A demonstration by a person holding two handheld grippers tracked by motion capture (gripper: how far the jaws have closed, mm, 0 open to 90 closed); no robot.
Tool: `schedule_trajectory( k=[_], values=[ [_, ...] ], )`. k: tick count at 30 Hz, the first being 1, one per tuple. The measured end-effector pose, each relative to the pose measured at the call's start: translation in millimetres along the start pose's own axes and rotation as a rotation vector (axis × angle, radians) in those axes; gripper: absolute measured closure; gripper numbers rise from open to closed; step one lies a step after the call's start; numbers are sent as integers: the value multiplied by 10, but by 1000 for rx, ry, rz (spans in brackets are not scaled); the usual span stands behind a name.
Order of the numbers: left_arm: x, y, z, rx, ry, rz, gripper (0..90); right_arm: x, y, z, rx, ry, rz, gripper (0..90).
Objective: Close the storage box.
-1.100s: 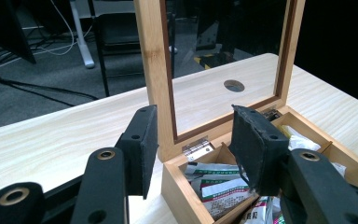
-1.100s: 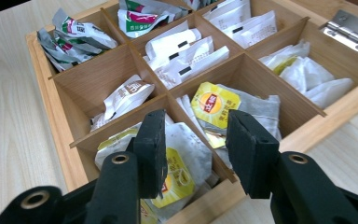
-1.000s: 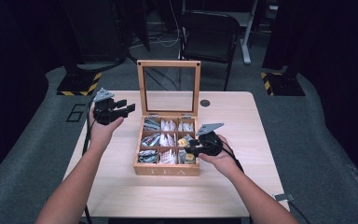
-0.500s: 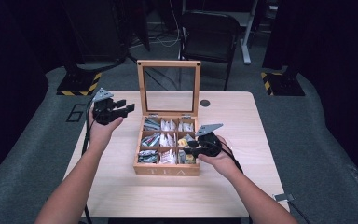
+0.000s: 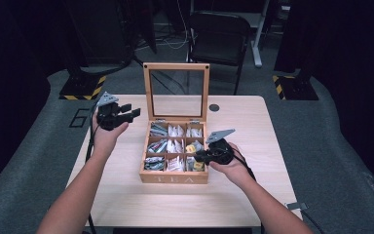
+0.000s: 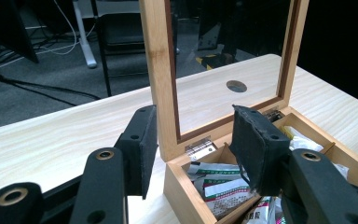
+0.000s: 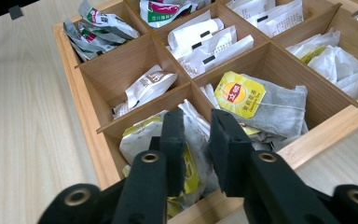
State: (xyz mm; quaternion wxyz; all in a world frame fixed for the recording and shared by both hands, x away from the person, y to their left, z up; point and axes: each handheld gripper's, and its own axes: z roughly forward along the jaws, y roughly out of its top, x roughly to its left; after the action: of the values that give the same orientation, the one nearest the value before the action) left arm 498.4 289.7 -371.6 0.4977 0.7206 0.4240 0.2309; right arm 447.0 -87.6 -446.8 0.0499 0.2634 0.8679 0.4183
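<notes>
A black chair (image 5: 218,34) stands behind the wooden table (image 5: 243,122) on grey floor (image 5: 331,146).

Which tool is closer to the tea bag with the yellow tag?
Right. The right tool is down in the tea box beside the yellow-tagged tea bag; the left tool hovers outside, by the lid.

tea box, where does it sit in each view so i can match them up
High view: the tea box stands mid-table, lid upright at its far side.
Left gripper view: the tea box is at lower right, its lid frame rising up the middle.
Right gripper view: the tea box spans most of the picture, compartments seen from above.
Shared landmark: the light wood table under it.
</notes>
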Motion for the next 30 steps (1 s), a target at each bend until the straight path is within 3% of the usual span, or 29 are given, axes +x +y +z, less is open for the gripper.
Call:
schedule_trajectory(
  k=[10, 16, 30],
  values=[
    [-3, 0, 4, -4, 5, -5, 505, 24, 3, -42, 22, 57, 29, 881],
    [-7, -1, 10, -2, 7, -7, 505, 32, 15, -54, 20, 49, 20, 896],
    [12, 3, -7, -6, 11, -11, 504, 38, 185, -222, -52, 25, 26, 898]
  ],
)
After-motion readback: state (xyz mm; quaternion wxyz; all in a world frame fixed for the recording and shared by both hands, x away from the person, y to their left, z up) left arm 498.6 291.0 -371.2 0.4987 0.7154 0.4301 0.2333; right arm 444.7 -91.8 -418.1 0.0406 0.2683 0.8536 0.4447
